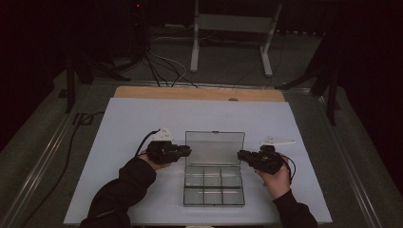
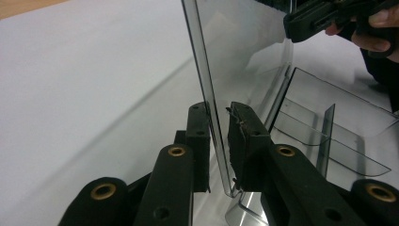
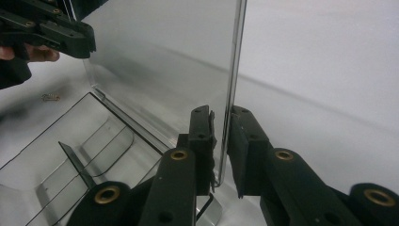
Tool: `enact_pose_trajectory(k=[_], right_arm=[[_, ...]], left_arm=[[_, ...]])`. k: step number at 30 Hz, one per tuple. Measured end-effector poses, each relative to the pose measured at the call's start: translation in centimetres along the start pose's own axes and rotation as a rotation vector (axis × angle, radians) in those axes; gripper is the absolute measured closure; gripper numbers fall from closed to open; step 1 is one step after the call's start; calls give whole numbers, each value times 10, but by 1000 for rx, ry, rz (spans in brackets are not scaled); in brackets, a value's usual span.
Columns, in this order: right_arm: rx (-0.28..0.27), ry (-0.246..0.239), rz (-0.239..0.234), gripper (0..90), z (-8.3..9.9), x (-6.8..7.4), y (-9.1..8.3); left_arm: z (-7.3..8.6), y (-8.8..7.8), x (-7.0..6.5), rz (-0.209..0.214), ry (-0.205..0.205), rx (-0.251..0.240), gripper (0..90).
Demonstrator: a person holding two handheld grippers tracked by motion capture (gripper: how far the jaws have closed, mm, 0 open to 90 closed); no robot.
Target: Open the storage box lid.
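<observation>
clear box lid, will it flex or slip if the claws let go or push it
The lid looks thin and smooth, so probably slippery between the left claw and right claw. Standing upright on its hinge, it would likely swing easily. The box looks empty, so probably light enough to slide.

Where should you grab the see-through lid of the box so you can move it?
Best by its thin side edges, one gripper from each side: the clear lid stands upright, so those edges stick out free. The left gripper and right gripper already straddle them, with small gaps showing.
</observation>
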State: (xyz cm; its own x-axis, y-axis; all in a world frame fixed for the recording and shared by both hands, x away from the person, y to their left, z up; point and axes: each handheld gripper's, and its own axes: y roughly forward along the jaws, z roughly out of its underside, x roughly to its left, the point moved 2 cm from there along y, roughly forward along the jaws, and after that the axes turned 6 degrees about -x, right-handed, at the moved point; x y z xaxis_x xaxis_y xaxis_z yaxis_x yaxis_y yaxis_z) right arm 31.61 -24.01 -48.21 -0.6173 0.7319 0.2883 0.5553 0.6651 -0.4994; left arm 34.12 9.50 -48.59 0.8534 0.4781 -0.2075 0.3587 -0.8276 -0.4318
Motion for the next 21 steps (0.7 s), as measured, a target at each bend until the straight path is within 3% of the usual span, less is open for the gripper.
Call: enact_pose_trajectory(k=[13,16,21], right_arm=[[8,8,7,770,1,-2,7],[14,8,17,752,1,-2,10],[22,8,31,740,1,-2,13]], left_arm=[[2,3,2,-16,-13,26,762],[3,5,3,-20,-39,40,748],[4,8,4,-26,-50,54,730]])
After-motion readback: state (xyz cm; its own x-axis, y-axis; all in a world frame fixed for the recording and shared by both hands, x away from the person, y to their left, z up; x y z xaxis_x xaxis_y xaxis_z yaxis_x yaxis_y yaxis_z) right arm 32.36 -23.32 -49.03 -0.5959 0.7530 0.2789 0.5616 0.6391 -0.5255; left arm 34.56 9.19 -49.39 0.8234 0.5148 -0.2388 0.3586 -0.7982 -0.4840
